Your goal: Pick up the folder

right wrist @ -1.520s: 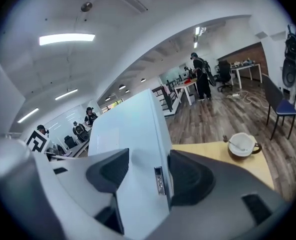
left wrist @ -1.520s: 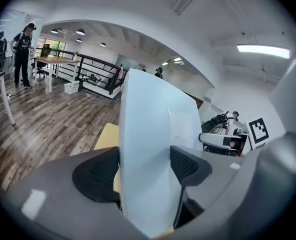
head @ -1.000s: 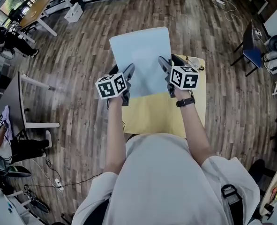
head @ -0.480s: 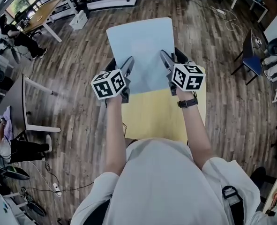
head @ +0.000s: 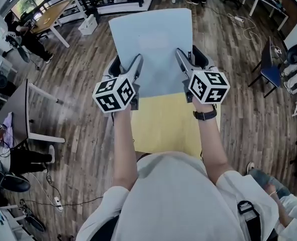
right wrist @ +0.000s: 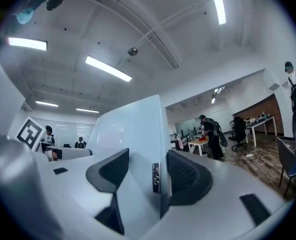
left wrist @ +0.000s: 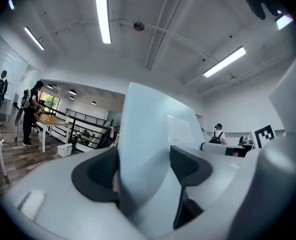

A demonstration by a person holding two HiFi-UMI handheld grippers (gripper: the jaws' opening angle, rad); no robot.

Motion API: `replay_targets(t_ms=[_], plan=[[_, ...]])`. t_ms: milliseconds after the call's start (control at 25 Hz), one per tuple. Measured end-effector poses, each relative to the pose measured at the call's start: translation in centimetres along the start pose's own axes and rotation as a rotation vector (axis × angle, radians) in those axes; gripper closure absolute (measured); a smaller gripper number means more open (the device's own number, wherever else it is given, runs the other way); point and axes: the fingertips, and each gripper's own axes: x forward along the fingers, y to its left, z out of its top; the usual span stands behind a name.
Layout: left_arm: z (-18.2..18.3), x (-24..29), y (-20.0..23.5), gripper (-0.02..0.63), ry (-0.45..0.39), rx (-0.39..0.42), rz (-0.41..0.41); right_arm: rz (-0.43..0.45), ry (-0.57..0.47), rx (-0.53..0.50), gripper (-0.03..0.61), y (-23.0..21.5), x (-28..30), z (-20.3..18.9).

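Observation:
A pale blue folder (head: 152, 41) hangs flat in the air above a yellow table (head: 163, 127). My left gripper (head: 127, 67) is shut on its left near edge and my right gripper (head: 190, 58) on its right near edge. In the left gripper view the folder (left wrist: 148, 129) stands up between the dark pads (left wrist: 100, 174), which press on it. In the right gripper view the folder (right wrist: 132, 129) fills the gap of the right gripper (right wrist: 146, 176), with a small metal clasp (right wrist: 156, 178) on its edge.
Below lies a wood-plank floor (head: 83, 79). Desks (head: 25, 114) and seated people (head: 2, 157) are at the left, a blue chair (head: 269, 59) and more desks at the right. Another person's legs (head: 269, 182) show at the lower right.
Both grippers have risen together with the folder, which now sits higher above the yellow table and looks larger. A person's legs have come into view at the lower right.

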Motion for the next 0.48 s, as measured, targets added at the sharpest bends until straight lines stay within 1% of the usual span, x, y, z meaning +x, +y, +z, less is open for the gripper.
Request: replay_targets(t_ms=[200,480], plan=[[1.5,-0.7,0.6,0.29,-0.038,0.005,0.009,-0.001,-0.022,-0.04,0.345,1.1,0.3,1.5],[2.1,-0.7,-0.7,0.29,-0.054,0.039,0.007,-0.009,-0.038,-0.024,0.345,0.4,-0.5,1.8]])
